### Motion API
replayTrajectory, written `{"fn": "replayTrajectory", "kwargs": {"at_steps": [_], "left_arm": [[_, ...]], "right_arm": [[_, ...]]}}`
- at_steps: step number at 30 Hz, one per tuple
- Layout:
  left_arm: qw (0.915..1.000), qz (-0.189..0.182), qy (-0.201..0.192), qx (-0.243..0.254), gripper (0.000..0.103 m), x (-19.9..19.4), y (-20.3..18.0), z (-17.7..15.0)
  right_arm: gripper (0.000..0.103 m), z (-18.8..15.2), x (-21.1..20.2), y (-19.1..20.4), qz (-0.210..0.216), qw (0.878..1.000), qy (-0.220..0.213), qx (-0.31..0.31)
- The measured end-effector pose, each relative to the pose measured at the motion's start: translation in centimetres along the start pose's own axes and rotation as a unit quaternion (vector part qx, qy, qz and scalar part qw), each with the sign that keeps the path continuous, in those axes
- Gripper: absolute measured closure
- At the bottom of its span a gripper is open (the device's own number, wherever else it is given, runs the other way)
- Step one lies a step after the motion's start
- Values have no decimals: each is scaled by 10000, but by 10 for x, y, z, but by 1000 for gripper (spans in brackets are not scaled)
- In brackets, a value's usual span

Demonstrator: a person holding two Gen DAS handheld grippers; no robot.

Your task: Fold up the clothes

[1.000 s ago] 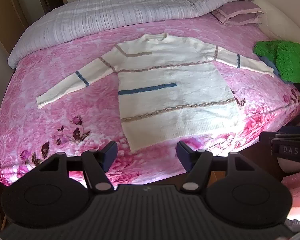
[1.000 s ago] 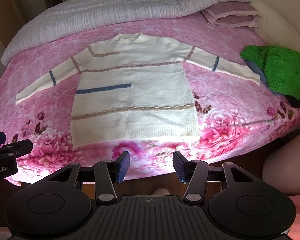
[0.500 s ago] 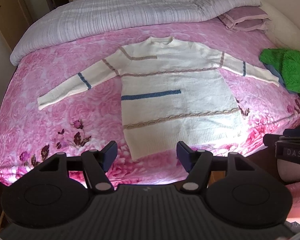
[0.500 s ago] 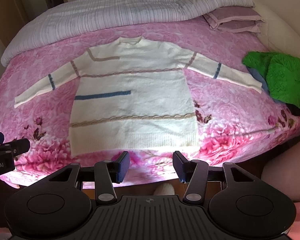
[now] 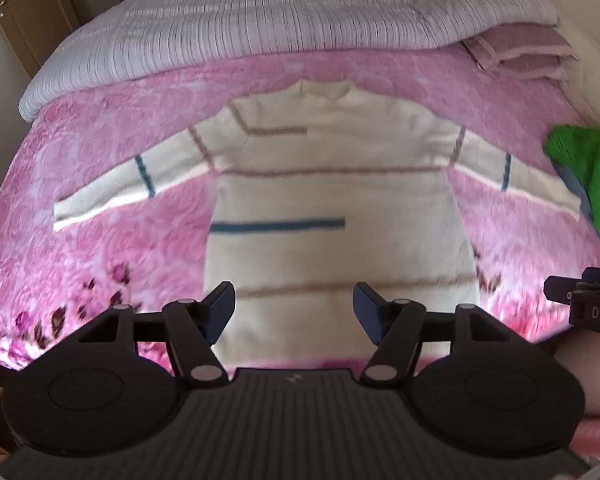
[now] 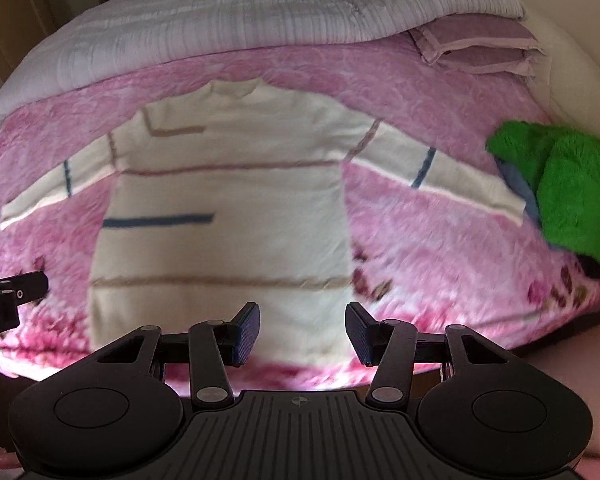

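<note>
Cream knitted sweater with blue and tan stripes (image 5: 332,200) spread flat on the pink floral bed (image 5: 100,220).
It fills mid-frame (sleeves outstretched); left gripper (image 5: 294,312) and right gripper (image 6: 302,330) hover at bottom centre, fingers released, grasping nothing.

The left gripper (image 5: 294,312) points steeply downward, its jaws apart with nothing between the blue pads. The right gripper (image 6: 302,332) tilts down the same way, jaws parted a little less, also empty. The two grippers sit side by side.
</note>
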State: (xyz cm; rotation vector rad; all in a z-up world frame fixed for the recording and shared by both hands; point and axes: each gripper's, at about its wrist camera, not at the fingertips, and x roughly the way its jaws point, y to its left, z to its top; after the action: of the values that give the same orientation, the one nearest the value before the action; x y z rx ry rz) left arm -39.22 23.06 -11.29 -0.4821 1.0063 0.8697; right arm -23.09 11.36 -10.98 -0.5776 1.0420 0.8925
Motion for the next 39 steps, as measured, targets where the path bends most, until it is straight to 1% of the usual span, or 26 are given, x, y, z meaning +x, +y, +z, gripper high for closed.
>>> {"fn": "replayTrajectory", "kwargs": {"at_steps": [5, 11, 14, 19, 23, 26, 28, 30, 31, 34, 35, 37, 39], "left_arm": [[9995, 194, -6, -235, 41, 18, -29, 34], [9968, 537, 154, -568, 41, 32, -39, 51], [9954, 633, 242, -674, 41, 37, -41, 53], [9940, 743, 294, -750, 41, 38, -37, 53], [9928, 716, 393, -877, 41, 43, -24, 50], [9923, 592, 355, -1025, 41, 50, -4, 49], [9917, 455, 280, -1170, 41, 56, 15, 49], [9896, 304, 220, -1387, 41, 64, 36, 49], [9880, 221, 190, -1518, 41, 70, 49, 50], [9835, -43, 178, -1800, 41, 92, 86, 51], [9818, -130, 177, -1887, 41, 99, 99, 51], [9792, -208, 191, -2011, 42, 118, 125, 50], [9768, -221, 194, -2122, 42, 138, 150, 48]], "right_arm": [[52, 47, 22, -34, 82, 9995, -11, -308], [52, 81, 48, -44, 372, 9962, 98, -776], [52, 90, 56, -44, 477, 9951, 116, -859], [52, 97, 67, -45, 547, 9941, 236, -908], [52, 101, 74, -40, 538, 9935, 308, -953], [52, 104, 75, -35, 496, 9943, 240, -918], [52, 107, 75, -34, 495, 9957, 106, -780], [52, 110, 74, -35, 568, 9967, -144, -568], [52, 110, 73, -36, 643, 9963, -363, -428], [52, 109, 76, -33, 807, 9927, -886, -121], [52, 109, 79, -31, 839, 9915, -990, -42], [52, 113, 91, -23, 795, 9933, -836, 37], [52, 118, 110, -13, 683, 9958, -582, 158]]}}
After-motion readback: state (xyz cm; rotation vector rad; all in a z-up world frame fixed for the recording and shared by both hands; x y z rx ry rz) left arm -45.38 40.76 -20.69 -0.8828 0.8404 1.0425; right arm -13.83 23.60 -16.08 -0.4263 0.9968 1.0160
